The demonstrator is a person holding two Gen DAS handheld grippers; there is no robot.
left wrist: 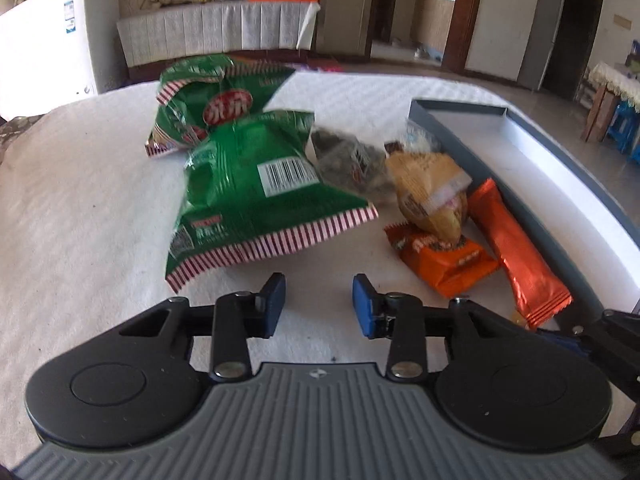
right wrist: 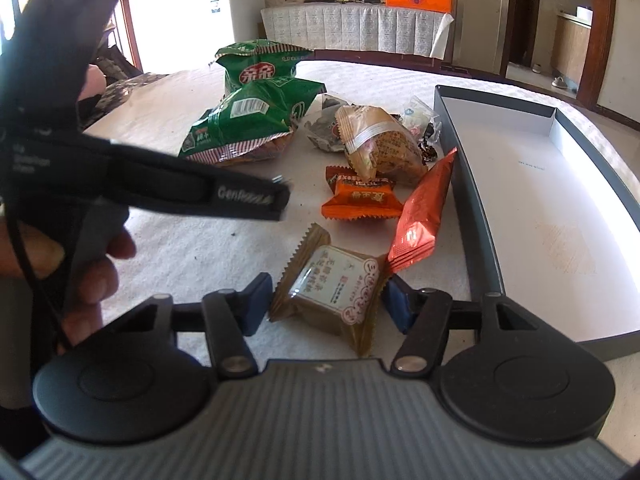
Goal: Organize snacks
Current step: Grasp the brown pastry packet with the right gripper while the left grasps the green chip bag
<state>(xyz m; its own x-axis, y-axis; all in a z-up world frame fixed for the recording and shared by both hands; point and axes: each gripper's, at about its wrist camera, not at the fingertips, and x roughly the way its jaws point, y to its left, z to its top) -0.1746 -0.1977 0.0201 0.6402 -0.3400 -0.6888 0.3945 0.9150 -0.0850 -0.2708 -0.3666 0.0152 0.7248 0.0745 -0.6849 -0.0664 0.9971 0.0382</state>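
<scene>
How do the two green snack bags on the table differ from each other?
The nearer green bag lies with its barcode side up; the farther green bag shows its round red logo. The farther one looks more crumpled and sits partly behind the nearer one. Both are green with red-and-white striped edges and rest on the white tablecloth, outside the grey box.

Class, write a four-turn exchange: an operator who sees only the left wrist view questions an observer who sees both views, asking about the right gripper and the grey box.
Operator: What is the right gripper doing? I only see its edge.
Observer: The right gripper is open, its fingers on either side of a brown square packet lying on the table.
Operator: Is anything in the near end of the grey box?
Observer: No snacks show in the grey box; its white floor carries a faint brownish stain.
</scene>
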